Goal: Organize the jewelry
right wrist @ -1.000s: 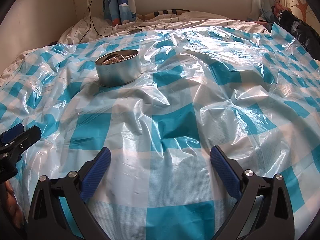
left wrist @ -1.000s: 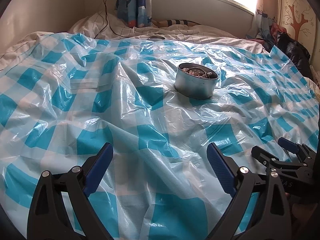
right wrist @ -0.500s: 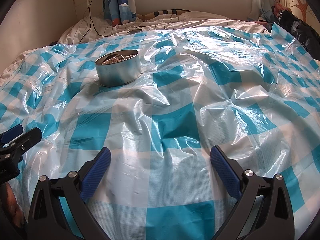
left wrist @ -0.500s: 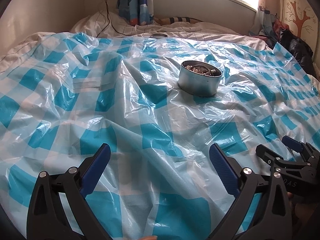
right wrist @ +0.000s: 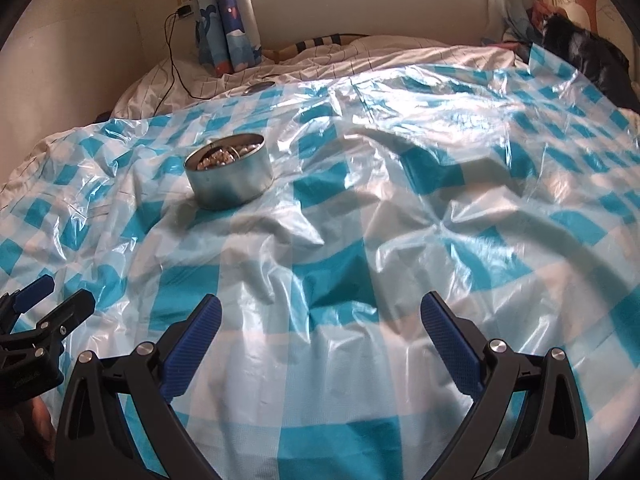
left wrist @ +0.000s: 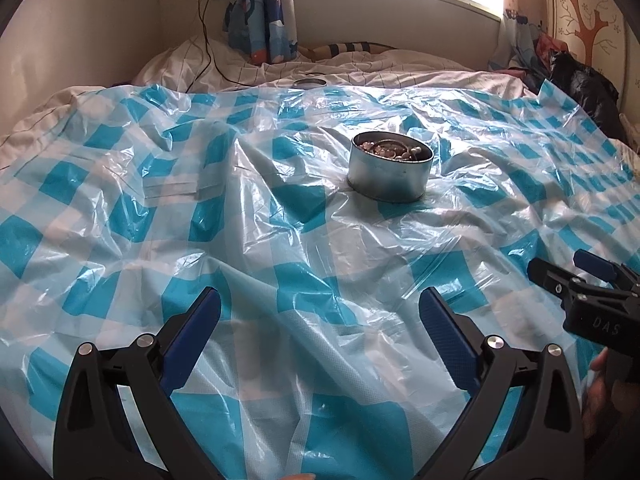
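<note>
While both my grippers hover low over the checked plastic sheet [left wrist: 280, 240], the round metal tin [left wrist: 390, 172] of jewelry [left wrist: 394, 149] sits well ahead of them.

With the tin as my landmark: my left gripper [left wrist: 320, 320] hangs well short of it and a little to its left, held level and pointing forward, blue-padded fingers [left wrist: 196, 328] spread wide with nothing between them. My right gripper [right wrist: 320, 320] hangs short of the tin and off to its right, also level, fingers [right wrist: 448, 332] spread wide and holding nothing. Beads and a ring-like loop fill the tin, which stands upright on the crinkled sheet. Beyond the tin, at the sheet's far edge, lies a flat round lid [left wrist: 309, 82]; farther still hangs a patterned curtain [left wrist: 262, 12].
</note>
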